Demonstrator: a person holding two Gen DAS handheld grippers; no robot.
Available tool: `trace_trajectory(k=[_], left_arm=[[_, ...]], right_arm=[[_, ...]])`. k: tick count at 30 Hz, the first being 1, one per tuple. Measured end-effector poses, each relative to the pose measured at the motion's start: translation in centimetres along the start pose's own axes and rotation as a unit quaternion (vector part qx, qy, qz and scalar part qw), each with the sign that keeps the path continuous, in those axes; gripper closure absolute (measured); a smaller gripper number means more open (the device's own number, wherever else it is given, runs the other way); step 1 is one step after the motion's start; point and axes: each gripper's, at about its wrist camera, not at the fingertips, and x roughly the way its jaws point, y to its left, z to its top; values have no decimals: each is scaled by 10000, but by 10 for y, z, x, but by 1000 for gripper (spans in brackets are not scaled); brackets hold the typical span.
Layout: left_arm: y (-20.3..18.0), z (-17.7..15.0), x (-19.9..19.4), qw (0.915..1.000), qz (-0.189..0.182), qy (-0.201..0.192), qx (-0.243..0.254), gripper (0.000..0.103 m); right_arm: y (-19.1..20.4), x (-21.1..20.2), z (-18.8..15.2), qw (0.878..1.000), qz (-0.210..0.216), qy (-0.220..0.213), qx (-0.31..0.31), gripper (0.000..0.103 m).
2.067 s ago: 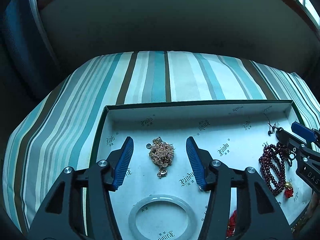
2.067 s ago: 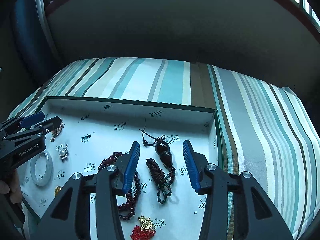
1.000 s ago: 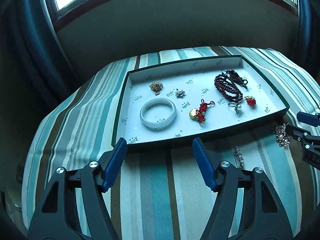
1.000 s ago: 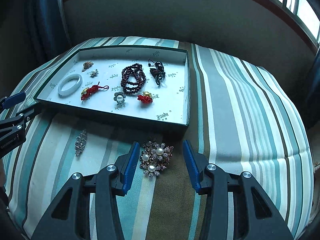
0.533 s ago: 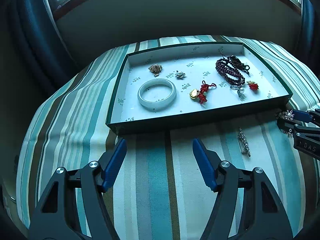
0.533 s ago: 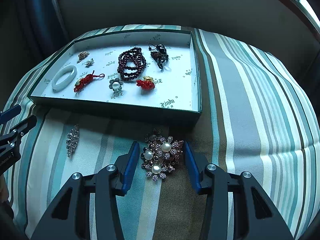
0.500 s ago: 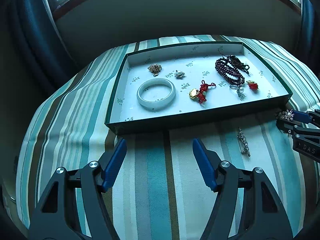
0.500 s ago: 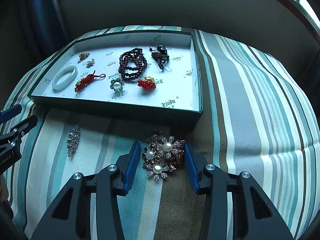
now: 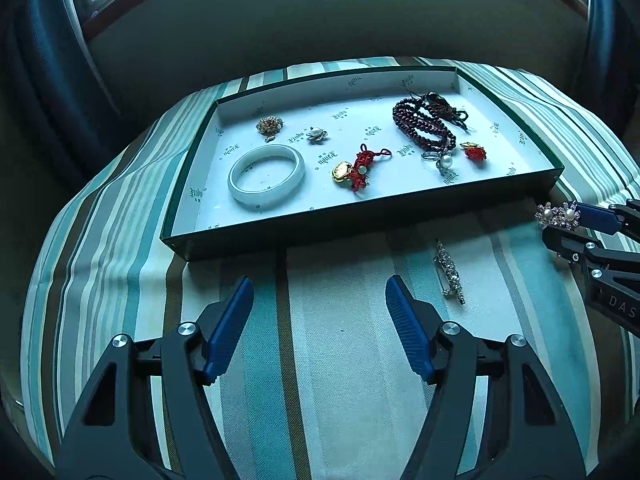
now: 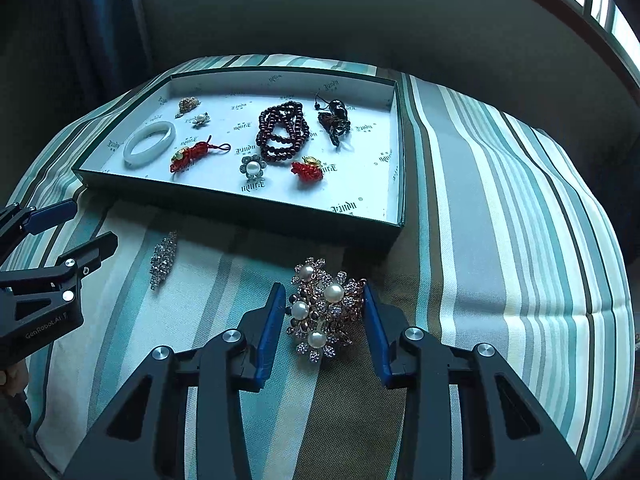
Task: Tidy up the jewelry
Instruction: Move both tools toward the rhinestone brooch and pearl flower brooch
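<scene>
Pearl-studded brooch [image 10: 325, 312] sits pinched between the right tongs [image 10: 323, 316]; left tongs [image 9: 319, 326] gape, well apart.

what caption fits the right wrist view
Right gripper closing around a pearl brooch on striped fabric, before the jewelry tray.

The cloth [image 10: 500, 208] carried stripes of teal, grey, cream and brown. The box [image 10: 248, 216] was dark green outside, its lining white with small dark printed logos. Inside lay a milky white bangle [image 9: 266, 177], dark maroon beads [image 10: 282, 132] and red knotted charms [image 10: 307, 171]. The pearl brooch [image 10: 326, 308] glittered rose-gold with white pearls between blue pads [image 10: 270, 330].
</scene>
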Motion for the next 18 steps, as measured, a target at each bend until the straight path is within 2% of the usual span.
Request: trace_trajectory(k=[13,18], left_arm=[[-38,13,0,9995,-250,-41,194,35],[-50,14,10,9992,-281,86,286,35]], right_arm=[[-13,-7,-14,9997,159,45,-198,64],[-15,-4,-17,9994,265,57,-221,64]])
